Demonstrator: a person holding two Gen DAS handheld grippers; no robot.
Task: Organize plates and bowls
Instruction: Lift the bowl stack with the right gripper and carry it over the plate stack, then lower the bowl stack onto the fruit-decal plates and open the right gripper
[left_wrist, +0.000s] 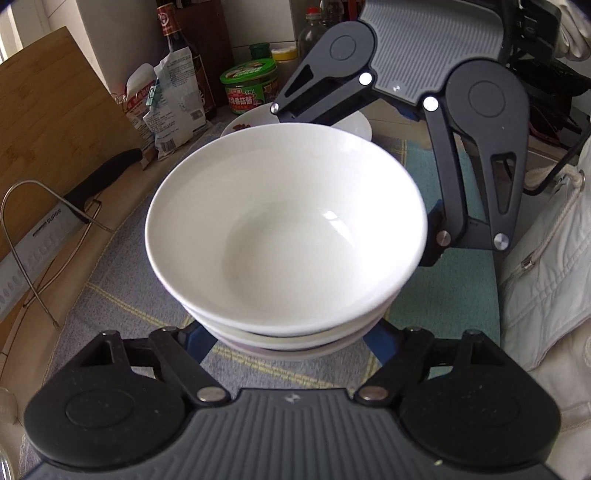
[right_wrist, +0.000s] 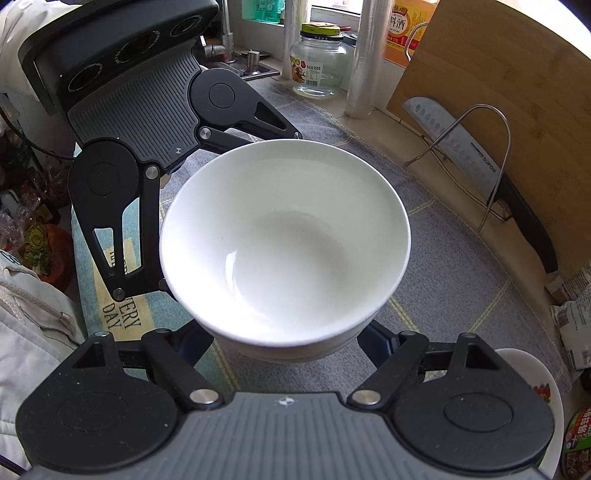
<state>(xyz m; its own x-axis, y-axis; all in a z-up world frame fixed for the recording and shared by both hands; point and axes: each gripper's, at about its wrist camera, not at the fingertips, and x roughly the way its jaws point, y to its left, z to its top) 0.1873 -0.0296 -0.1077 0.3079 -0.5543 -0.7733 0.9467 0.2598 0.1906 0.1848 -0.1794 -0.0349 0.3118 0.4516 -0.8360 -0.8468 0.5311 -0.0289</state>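
Note:
A stack of white bowls (left_wrist: 284, 229) fills the middle of both wrist views, its top bowl (right_wrist: 284, 236) empty. My left gripper (left_wrist: 290, 345) holds the stack from the near side, its blue fingers (left_wrist: 201, 341) running under the rim on either side. My right gripper (right_wrist: 291, 349) clasps the same stack from the opposite side. Each gripper's black linkage (left_wrist: 476, 155) shows in the other's view (right_wrist: 110, 206). The fingertips are hidden beneath the bowls. A white plate (left_wrist: 356, 123) lies flat on the counter behind the stack.
A grey checked cloth (right_wrist: 454, 266) covers the counter. A wooden cutting board (right_wrist: 517, 96) and a knife (right_wrist: 480, 162) rest in a wire rack. Bottles, a green tin (left_wrist: 249, 86), packets and a glass jar (right_wrist: 319, 64) crowd the back. A person's white jacket (left_wrist: 546, 280) is alongside.

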